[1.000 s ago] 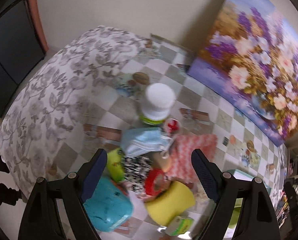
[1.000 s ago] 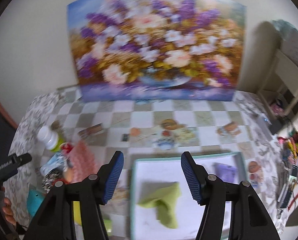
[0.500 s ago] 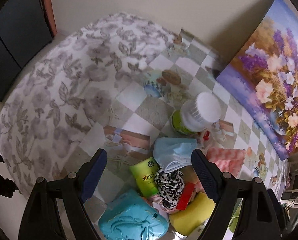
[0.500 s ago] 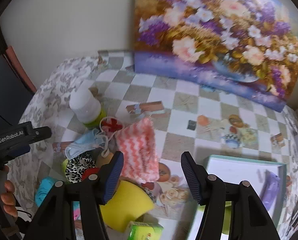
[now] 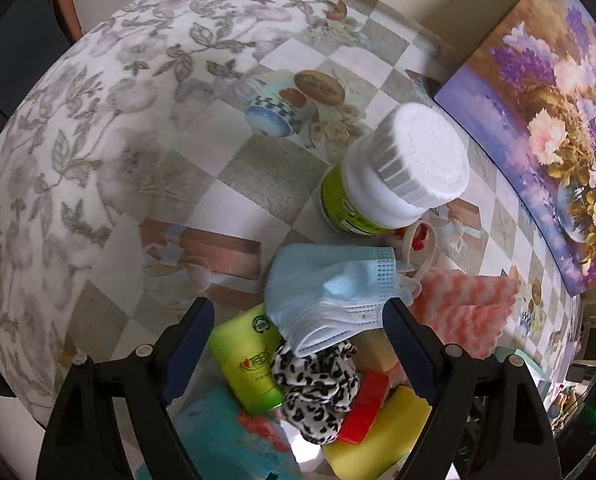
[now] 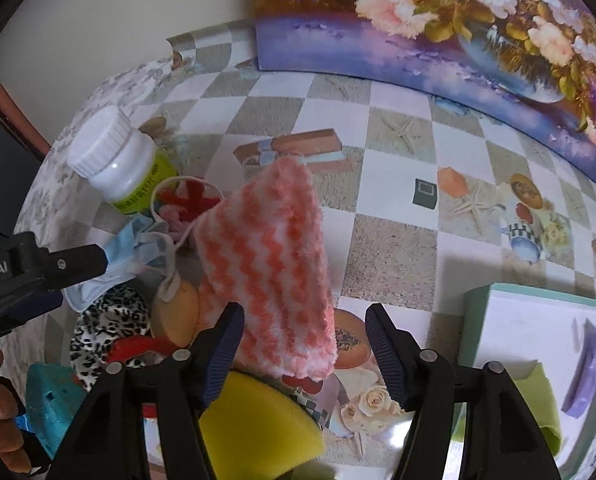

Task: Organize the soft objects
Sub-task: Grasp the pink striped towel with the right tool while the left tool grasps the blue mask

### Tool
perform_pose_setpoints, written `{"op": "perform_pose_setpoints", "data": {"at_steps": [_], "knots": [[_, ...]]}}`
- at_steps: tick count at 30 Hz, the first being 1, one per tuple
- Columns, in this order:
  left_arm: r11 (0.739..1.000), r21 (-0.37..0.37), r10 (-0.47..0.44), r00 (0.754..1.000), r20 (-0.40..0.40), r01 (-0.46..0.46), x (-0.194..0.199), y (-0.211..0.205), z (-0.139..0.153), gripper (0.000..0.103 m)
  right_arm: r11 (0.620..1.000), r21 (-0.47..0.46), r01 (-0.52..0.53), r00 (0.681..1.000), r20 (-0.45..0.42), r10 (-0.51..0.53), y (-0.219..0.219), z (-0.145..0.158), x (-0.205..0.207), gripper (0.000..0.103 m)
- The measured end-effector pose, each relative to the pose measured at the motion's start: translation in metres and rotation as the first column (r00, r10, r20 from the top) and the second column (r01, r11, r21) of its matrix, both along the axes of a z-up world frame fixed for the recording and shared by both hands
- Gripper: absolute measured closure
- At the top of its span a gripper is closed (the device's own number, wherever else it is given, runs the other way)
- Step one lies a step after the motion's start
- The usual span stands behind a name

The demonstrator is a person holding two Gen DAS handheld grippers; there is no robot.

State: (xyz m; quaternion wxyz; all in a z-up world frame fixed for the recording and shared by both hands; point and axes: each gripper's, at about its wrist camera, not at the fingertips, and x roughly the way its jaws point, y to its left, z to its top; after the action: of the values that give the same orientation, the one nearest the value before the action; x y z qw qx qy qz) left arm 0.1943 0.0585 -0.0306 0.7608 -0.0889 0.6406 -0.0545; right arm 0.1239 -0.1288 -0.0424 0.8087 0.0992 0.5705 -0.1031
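A pile of items lies on the checkered tablecloth. My left gripper (image 5: 298, 344) is open, its fingers on either side of a light blue face mask (image 5: 329, 300) that rests on a leopard-print scrunchie (image 5: 317, 384). My right gripper (image 6: 301, 344) is open over the near end of a pink-and-white zigzag cloth (image 6: 270, 264), which also shows in the left wrist view (image 5: 461, 312). A yellow sponge (image 6: 258, 420) lies under the right gripper. A teal-rimmed white tray (image 6: 473, 320) at the right holds a green cloth (image 6: 545, 400) and a purple item (image 6: 589, 368).
A white-capped bottle with a green label (image 5: 393, 176) stands beside the pile. A green packet (image 5: 250, 360), a red item (image 5: 365, 408) and a teal object (image 6: 50, 400) lie in the pile. A flower painting (image 6: 457, 20) leans against the wall behind.
Both grippers have moved down and closer to the pile. The right gripper swung left from the tray to the pink cloth. The left gripper now straddles the blue mask.
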Motion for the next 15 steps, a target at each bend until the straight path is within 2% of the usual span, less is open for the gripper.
{"op": "perform_pose_setpoints", "data": {"at_steps": [4,15], "knots": [[0.999,0.035,-0.009,1.000,0.000,0.009,0.005,-0.004,-0.006,0.016,1.000,0.020,0.002,1.000,-0.008,-0.002,-0.001,-0.008,0.003,0.036],[0.998,0.051,-0.037,0.999,0.001,0.037,0.017,-0.018,-0.022,0.017,0.999,0.046,0.004,1.000,-0.031,-0.003,-0.002,-0.028,0.006,0.036]]}}
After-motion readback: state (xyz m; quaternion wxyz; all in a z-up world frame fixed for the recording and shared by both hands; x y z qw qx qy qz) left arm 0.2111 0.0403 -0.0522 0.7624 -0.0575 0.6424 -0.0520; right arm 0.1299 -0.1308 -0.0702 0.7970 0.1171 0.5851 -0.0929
